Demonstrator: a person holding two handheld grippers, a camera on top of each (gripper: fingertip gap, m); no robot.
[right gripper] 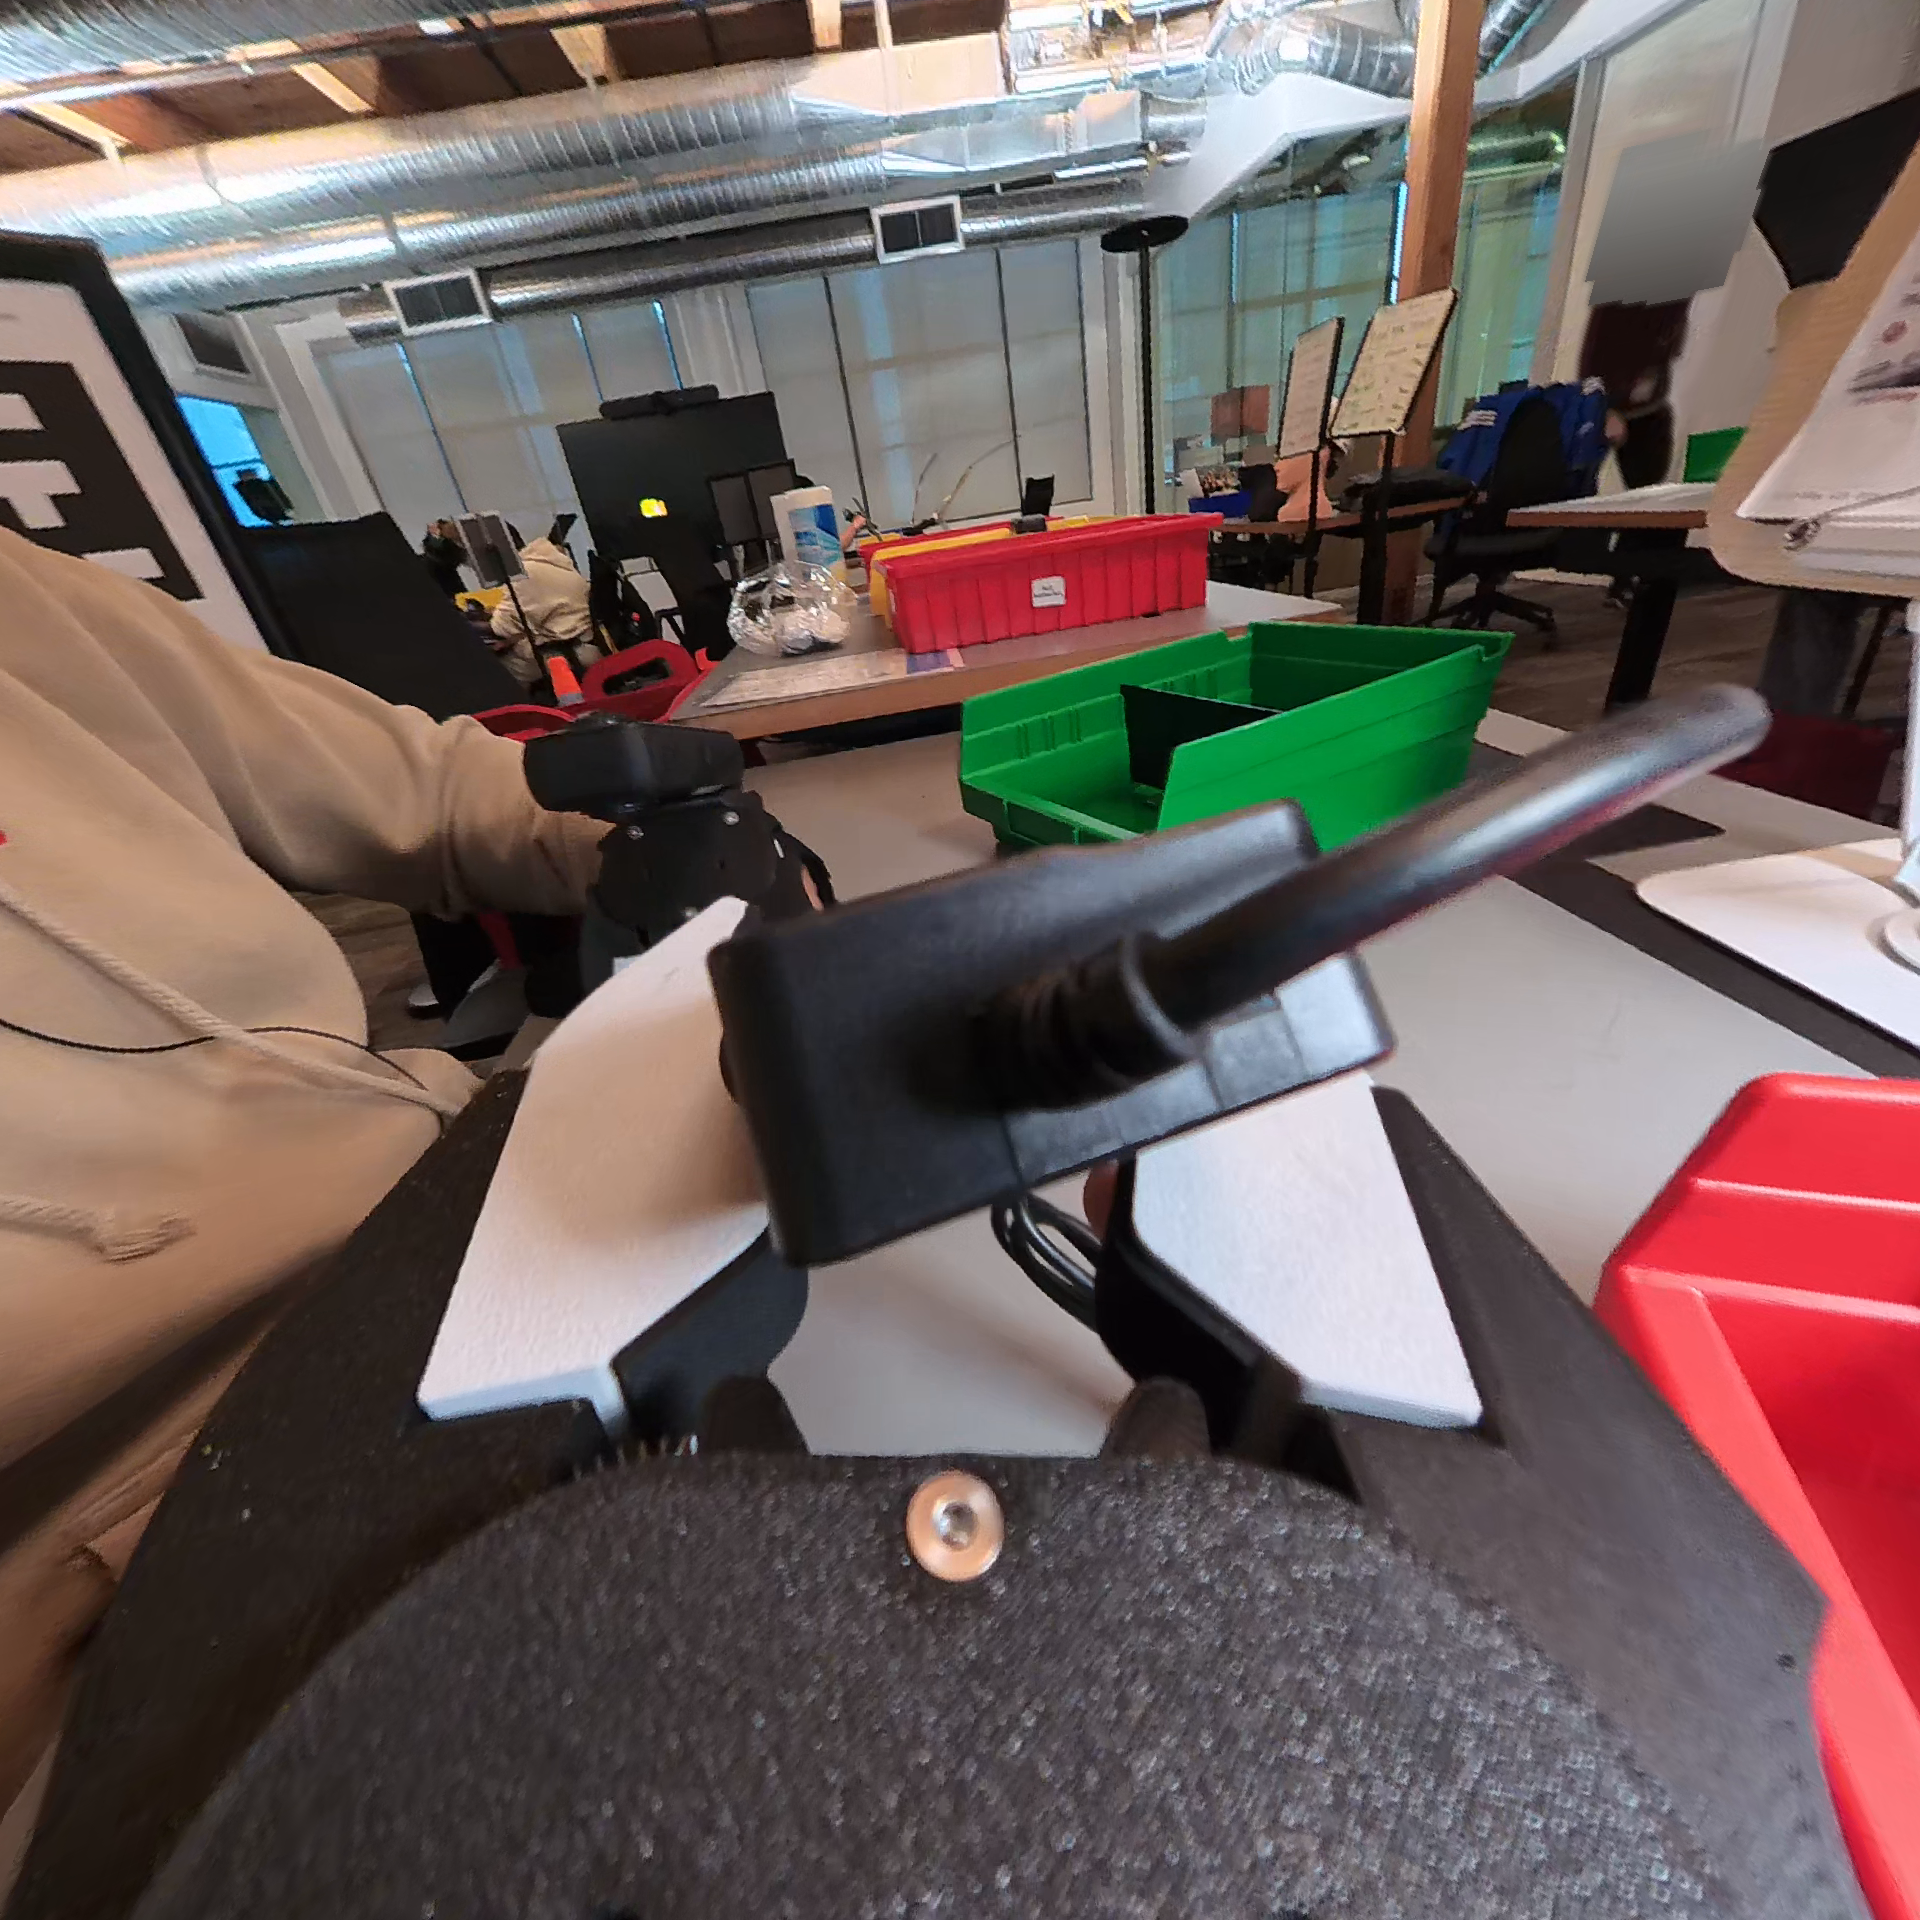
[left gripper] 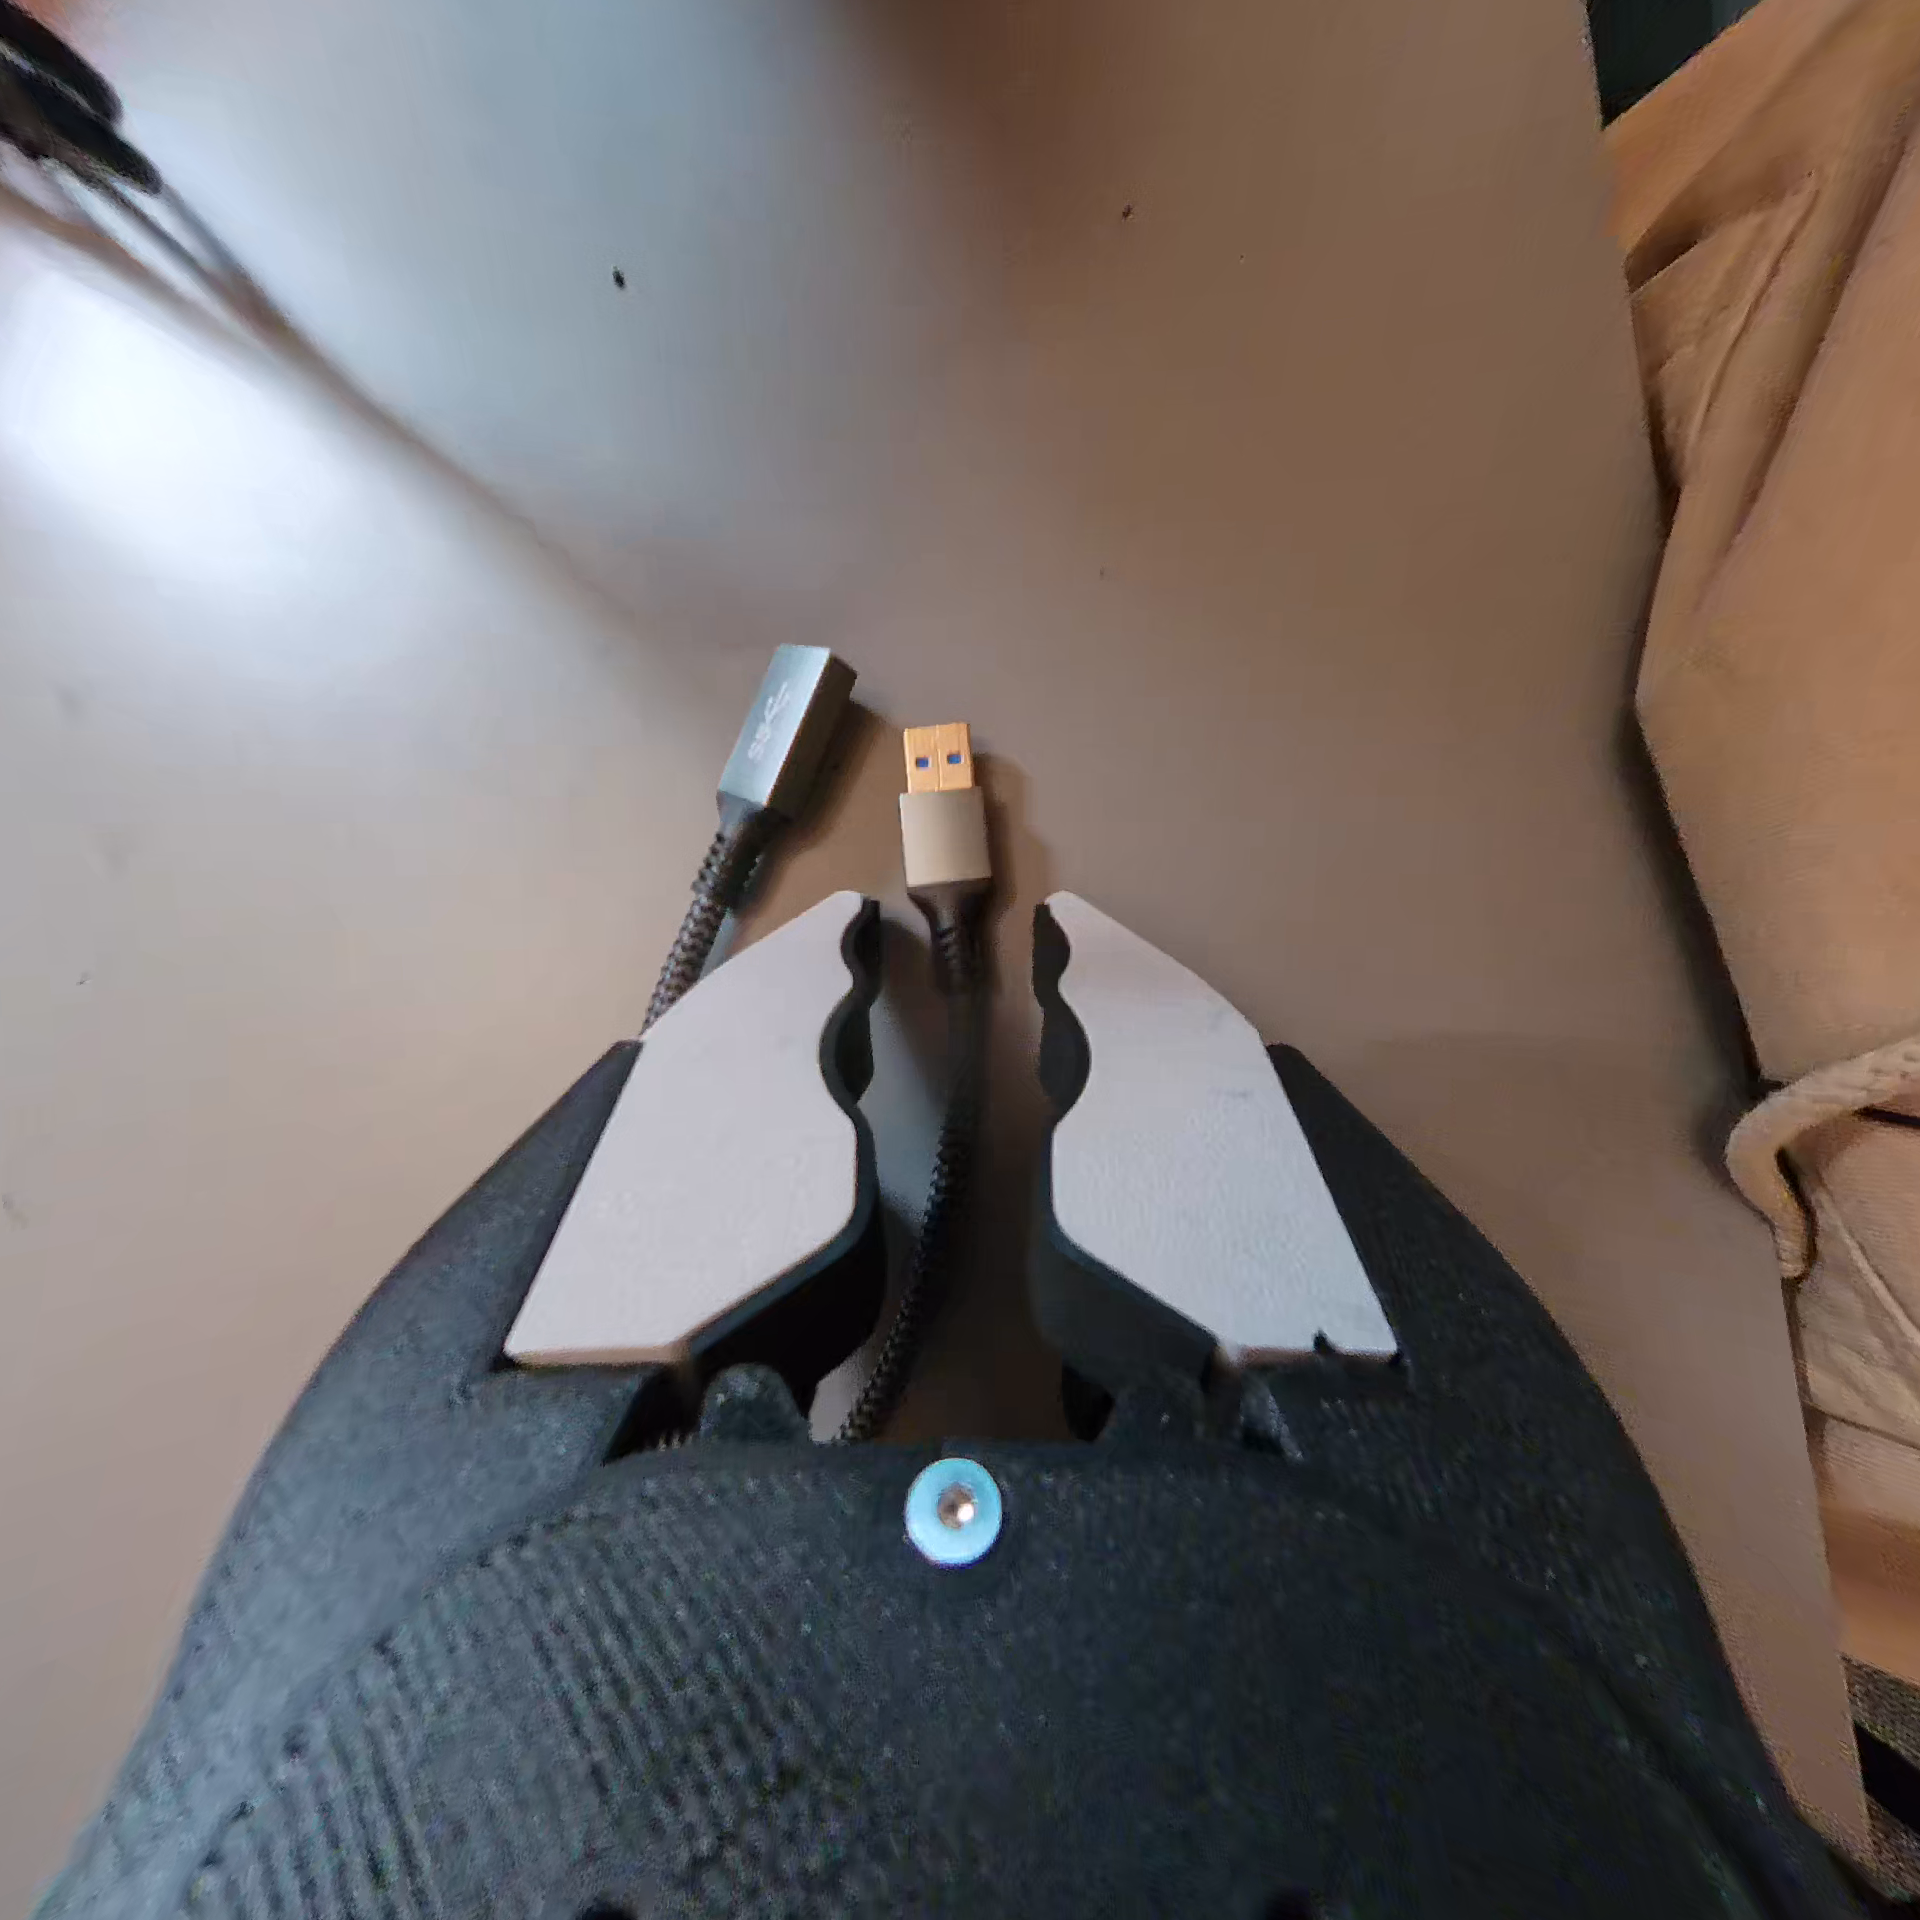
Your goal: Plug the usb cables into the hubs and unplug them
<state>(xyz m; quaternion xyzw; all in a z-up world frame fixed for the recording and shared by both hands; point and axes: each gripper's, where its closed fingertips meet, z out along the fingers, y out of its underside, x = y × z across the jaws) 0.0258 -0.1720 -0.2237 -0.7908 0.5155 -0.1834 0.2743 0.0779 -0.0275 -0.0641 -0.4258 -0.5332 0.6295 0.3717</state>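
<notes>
In the left wrist view, a braided cable with a gold USB plug [left gripper: 940,790] lies on the table. The cable runs back between the fingers of my left gripper [left gripper: 951,920], which is open and does not clamp it; the plug sits just beyond the fingertips. A grey metal USB connector [left gripper: 790,727] on a second braided cable lies just left of the plug. In the right wrist view, my right gripper [right gripper: 1039,1060] is shut on a black USB hub [right gripper: 935,1060] held above the table, its thick black cable [right gripper: 1507,831] rising to the upper right.
A green bin [right gripper: 1351,748] stands on the grey table [right gripper: 1507,1091] ahead, and a red bin [right gripper: 1787,1351] is close on the right. The left gripper [right gripper: 675,831] and a person's beige sleeve [right gripper: 312,790] show at left. Beige clothing [left gripper: 1787,623] borders the left wrist view's right side.
</notes>
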